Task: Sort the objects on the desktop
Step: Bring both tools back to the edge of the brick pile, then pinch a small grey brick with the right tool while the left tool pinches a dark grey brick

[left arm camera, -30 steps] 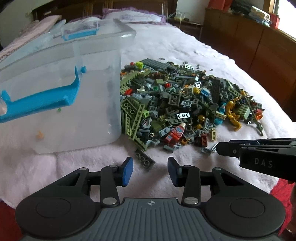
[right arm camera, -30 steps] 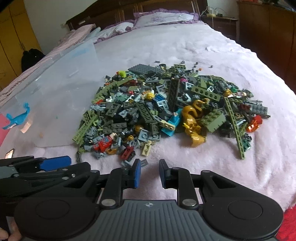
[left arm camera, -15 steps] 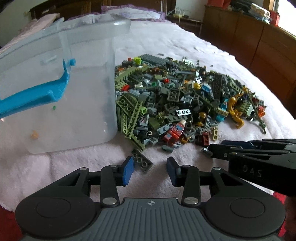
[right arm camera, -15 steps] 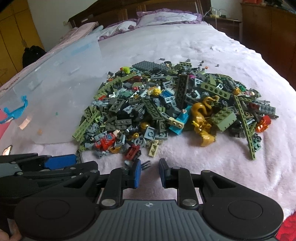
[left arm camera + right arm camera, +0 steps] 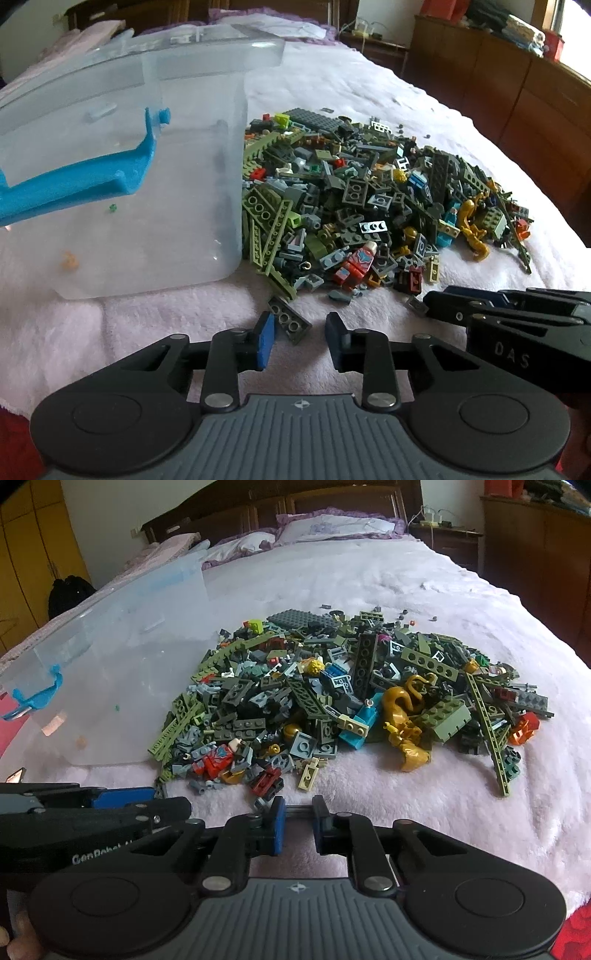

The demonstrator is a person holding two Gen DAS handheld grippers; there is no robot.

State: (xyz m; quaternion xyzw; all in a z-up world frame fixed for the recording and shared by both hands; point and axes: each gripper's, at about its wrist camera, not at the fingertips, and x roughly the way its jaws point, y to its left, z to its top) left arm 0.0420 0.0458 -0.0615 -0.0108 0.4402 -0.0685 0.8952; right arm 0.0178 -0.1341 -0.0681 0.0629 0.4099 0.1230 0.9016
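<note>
left wrist: nearly empty clear bin (image 5: 199,177)

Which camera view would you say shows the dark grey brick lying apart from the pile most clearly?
The left wrist view: the dark grey brick lies studs-up just ahead of the open left gripper. The right wrist view shows almost none of it, because the left gripper covers that spot.

Your clear bin (image 5: 122,206) runs off the frame's left edge; bricks deep inside the pile (image 5: 351,686) are buried, unreadable.
</note>
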